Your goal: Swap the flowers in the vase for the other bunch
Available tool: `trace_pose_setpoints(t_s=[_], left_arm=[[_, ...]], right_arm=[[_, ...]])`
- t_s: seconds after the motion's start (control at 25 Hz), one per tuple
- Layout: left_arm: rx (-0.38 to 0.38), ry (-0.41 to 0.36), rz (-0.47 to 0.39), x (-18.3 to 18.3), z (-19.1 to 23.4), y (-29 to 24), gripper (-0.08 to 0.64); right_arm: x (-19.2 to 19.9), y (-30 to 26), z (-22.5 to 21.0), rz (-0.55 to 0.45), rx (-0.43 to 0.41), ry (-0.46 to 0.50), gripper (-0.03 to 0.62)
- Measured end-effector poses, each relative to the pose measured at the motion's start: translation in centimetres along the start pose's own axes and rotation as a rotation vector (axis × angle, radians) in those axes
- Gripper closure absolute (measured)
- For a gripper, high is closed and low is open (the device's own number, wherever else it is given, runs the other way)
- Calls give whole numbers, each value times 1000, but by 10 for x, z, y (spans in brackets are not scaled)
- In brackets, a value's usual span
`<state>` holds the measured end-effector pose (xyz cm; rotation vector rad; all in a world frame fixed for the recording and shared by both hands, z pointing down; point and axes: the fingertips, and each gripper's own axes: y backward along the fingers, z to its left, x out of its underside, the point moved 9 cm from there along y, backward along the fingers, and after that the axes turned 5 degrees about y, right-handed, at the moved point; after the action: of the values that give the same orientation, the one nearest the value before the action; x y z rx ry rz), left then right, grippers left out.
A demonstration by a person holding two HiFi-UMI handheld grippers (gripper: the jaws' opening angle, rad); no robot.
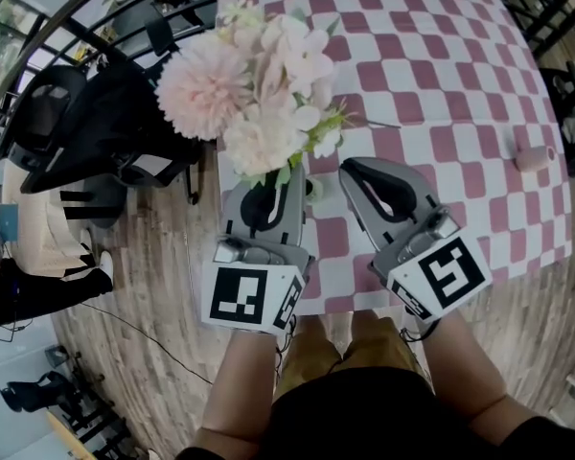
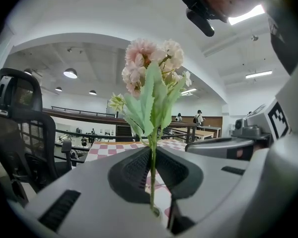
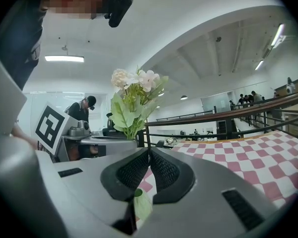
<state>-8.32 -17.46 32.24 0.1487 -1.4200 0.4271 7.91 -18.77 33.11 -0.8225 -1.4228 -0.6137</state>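
Note:
A bunch of pale pink and white flowers point(image 1: 259, 84) with green leaves stands upright above the near left corner of the checkered table point(image 1: 441, 56). My left gripper point(image 1: 286, 175) is shut on its thin green stem. In the left gripper view the stem point(image 2: 153, 167) runs up between the pads to the blooms point(image 2: 151, 68). My right gripper point(image 1: 350, 168) sits just right of the left one. In the right gripper view point(image 3: 149, 151) its pads meet with nothing seen clamped. The bunch point(image 3: 134, 90) shows to its left. No vase is clearly visible.
A small pink cylinder point(image 1: 535, 157) lies near the table's right edge. A thin twig point(image 1: 374, 123) lies on the cloth behind the flowers. A black office chair point(image 1: 86, 123) stands left of the table on the wooden floor point(image 1: 153, 333). Dark railings point(image 1: 96, 41) run beyond it.

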Motion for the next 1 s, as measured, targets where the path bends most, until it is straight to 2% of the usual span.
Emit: trace_pose_setpoints(t_s=[1.0], left_arm=[[8,24,59,38,14,-15,525]], right_arm=[[32,-10,4,84,-9,-20,554]])
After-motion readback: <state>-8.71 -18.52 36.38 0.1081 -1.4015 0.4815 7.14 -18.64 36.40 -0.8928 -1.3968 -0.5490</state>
